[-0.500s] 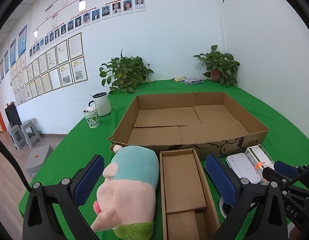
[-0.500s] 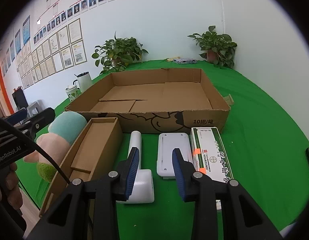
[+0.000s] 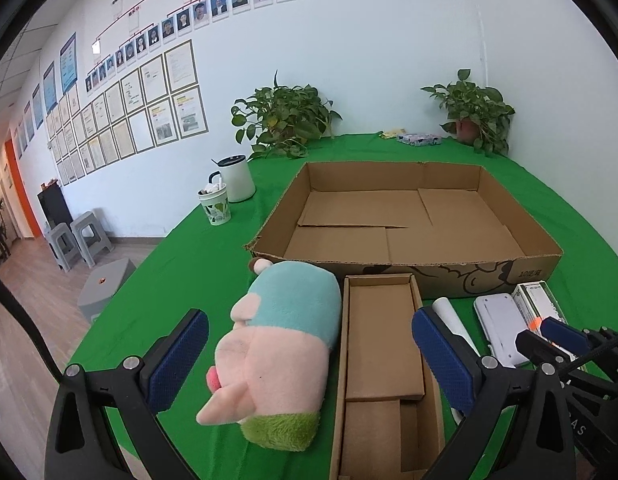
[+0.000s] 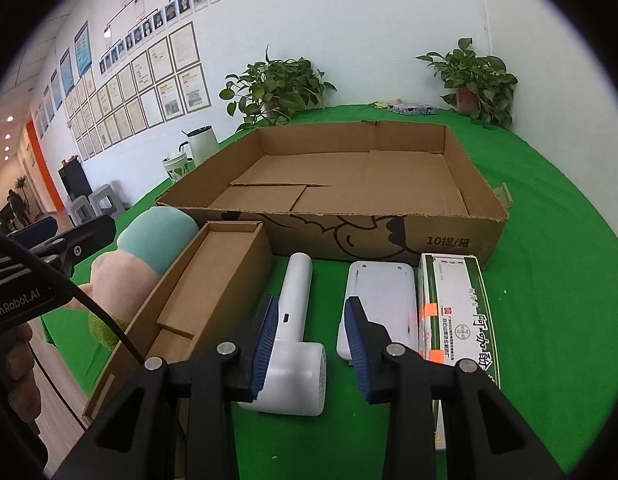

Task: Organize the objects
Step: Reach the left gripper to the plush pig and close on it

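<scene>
A large open cardboard box (image 3: 405,220) (image 4: 449,240) lies empty on the green table. In front of it lie a pink and teal plush toy (image 3: 281,344) (image 4: 145,256), a narrow open cardboard box (image 3: 383,360) (image 4: 205,292), a white hair dryer (image 4: 295,332), a flat white device (image 4: 377,300) (image 3: 503,328) and a green-and-white carton (image 4: 457,312) (image 3: 535,300). My left gripper (image 3: 309,356) is open, its jaws standing either side of the plush and narrow box, above them. My right gripper (image 4: 313,344) is open and empty over the hair dryer's right side.
A white kettle (image 3: 237,178) and a patterned cup (image 3: 216,206) stand at the table's left edge. Two potted plants (image 3: 283,118) (image 3: 475,114) and a small packet (image 3: 419,139) sit along the back wall. Grey stools (image 3: 79,240) stand on the floor to the left.
Both grippers have risen and pulled back slightly, so the objects sit a little lower in view. The right gripper's jaws have opened a little wider. Nothing on the table moved.
</scene>
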A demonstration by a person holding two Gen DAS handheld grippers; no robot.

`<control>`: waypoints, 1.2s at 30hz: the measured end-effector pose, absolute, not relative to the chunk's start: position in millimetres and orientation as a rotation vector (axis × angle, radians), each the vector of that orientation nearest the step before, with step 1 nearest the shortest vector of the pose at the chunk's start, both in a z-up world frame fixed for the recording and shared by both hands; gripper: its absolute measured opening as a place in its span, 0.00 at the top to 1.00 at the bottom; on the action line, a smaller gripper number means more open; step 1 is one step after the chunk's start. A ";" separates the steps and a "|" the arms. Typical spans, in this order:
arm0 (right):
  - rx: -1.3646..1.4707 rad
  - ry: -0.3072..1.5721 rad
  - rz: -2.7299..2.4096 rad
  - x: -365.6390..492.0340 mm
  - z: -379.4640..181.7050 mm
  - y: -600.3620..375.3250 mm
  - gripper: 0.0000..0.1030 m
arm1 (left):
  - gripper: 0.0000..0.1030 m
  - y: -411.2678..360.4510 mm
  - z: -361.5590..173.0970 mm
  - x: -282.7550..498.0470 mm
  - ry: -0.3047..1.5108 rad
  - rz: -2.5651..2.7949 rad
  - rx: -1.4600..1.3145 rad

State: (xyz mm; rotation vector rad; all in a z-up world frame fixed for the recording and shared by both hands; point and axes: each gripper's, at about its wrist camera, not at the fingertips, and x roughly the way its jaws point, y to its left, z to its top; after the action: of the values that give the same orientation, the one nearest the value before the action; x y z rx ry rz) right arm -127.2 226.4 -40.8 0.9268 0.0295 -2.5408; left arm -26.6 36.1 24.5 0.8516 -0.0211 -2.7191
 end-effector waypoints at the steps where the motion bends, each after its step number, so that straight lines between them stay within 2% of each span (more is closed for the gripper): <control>1: 0.916 0.031 -2.522 -126.6 -38.0 225.4 0.51 | 0.01 32.9 24.2 -22.4 -0.015 -2.719 0.840; 2: 0.903 0.029 -2.504 -125.4 -33.9 224.8 0.40 | 0.01 30.1 24.8 -18.4 -0.007 -2.719 0.828; 3: 0.891 0.034 -2.497 -124.6 -30.4 224.3 0.20 | 0.01 26.0 25.3 -14.0 0.010 -2.721 0.815; 4: 0.871 0.048 -2.495 -122.7 -26.8 222.9 0.15 | 0.01 22.4 24.8 -10.1 0.027 -2.723 0.804; 6: 0.849 0.092 -2.493 -119.6 -22.7 217.2 0.13 | 0.01 11.2 23.3 -2.5 0.070 -2.732 0.793; 9: 0.863 0.069 -2.456 -119.9 -23.2 207.9 0.00 | 0.01 -12.2 19.6 7.9 0.118 -2.750 0.796; 15: 0.862 -0.062 -2.465 -114.3 -16.8 197.4 0.00 | 0.01 -57.5 5.4 12.0 0.122 -2.810 0.883; 19: 0.846 0.061 -2.525 -111.7 -6.9 180.9 0.00 | 0.01 -75.8 -11.7 -2.6 0.152 -2.872 0.983; 22: 0.802 0.076 -2.495 -109.3 6.2 169.8 0.00 | 0.01 -84.5 -24.6 -17.5 0.251 -2.933 1.057; 26: 0.588 0.278 -2.493 -90.9 29.6 142.9 0.00 | 0.01 -95.2 -47.6 -33.5 0.407 -2.958 1.157; 30: 0.442 0.535 -2.420 -79.1 34.8 106.0 0.00 | 0.01 -95.5 -70.9 -43.6 0.438 -2.956 1.235; 34: 0.404 0.526 -2.321 -82.3 38.7 77.9 0.00 | 0.16 -102.1 -89.9 -44.6 0.604 -2.988 1.309; 36: 0.429 0.486 -2.288 -89.6 38.6 67.4 0.00 | 0.21 -101.0 -90.9 -40.2 0.564 -3.007 1.283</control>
State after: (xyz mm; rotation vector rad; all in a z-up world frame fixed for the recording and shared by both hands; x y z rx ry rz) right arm -89.6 67.4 38.6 0.4294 0.4858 -2.2878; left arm -40.2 -101.0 -90.9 1.2825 0.5641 -3.0073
